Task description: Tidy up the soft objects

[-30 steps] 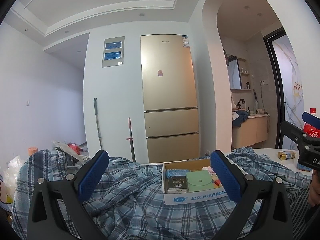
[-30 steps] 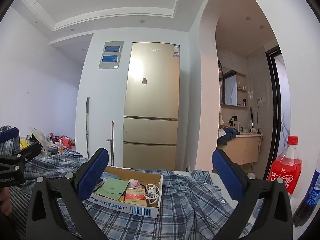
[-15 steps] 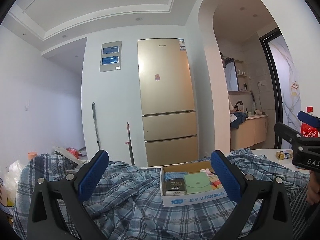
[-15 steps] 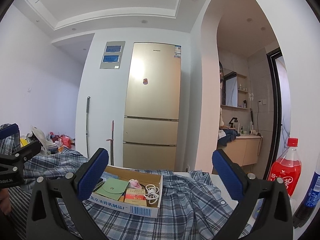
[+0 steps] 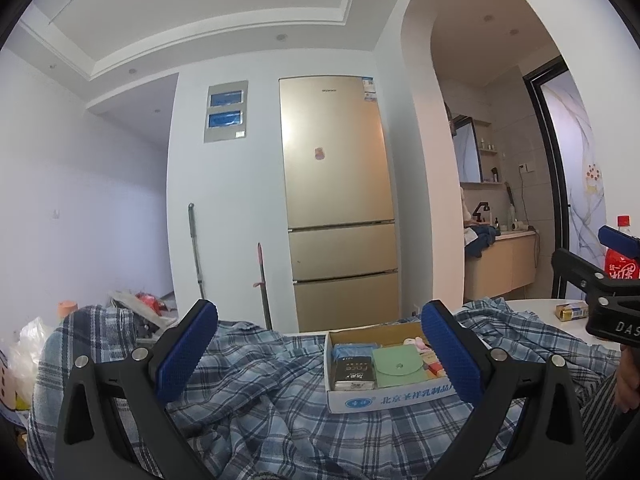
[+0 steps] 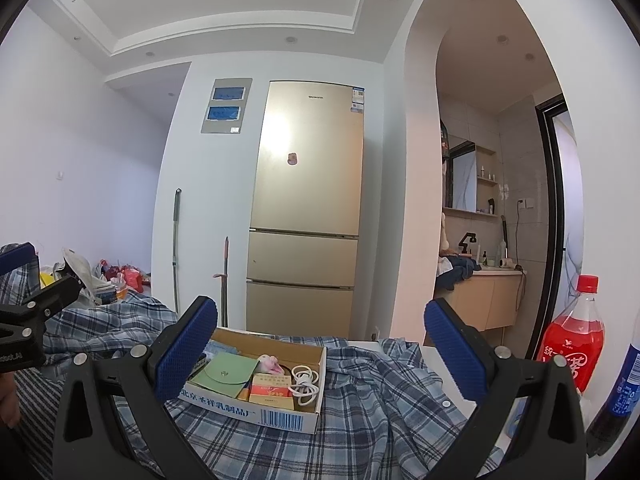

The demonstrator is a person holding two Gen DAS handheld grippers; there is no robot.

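A blue plaid shirt [image 5: 260,396] [image 6: 372,412] lies crumpled across the white table. On it sits a shallow cardboard box [image 5: 390,398] [image 6: 256,408] holding a green pouch [image 5: 396,366] [image 6: 226,372], small packets and a white cable [image 6: 304,382]. My left gripper [image 5: 318,354] is open above the shirt, its blue pads wide apart, the box toward its right finger. My right gripper [image 6: 320,354] is open too, hovering over the box and shirt. Nothing sits between either pair of fingers. The right gripper's finger [image 5: 600,276] shows at the right edge of the left wrist view.
A red soda bottle [image 6: 572,340] and a dark blue bottle [image 6: 620,392] stand at the table's right. A small yellow pack [image 5: 572,312] lies on the white table [image 5: 532,308]. A gold fridge [image 5: 340,208] stands behind, with clutter [image 5: 136,304] on the floor at left.
Both wrist views have tilted slightly upward, so the shirt and box sit a little lower in frame. Both grippers stay open and the shirt and box have not moved.
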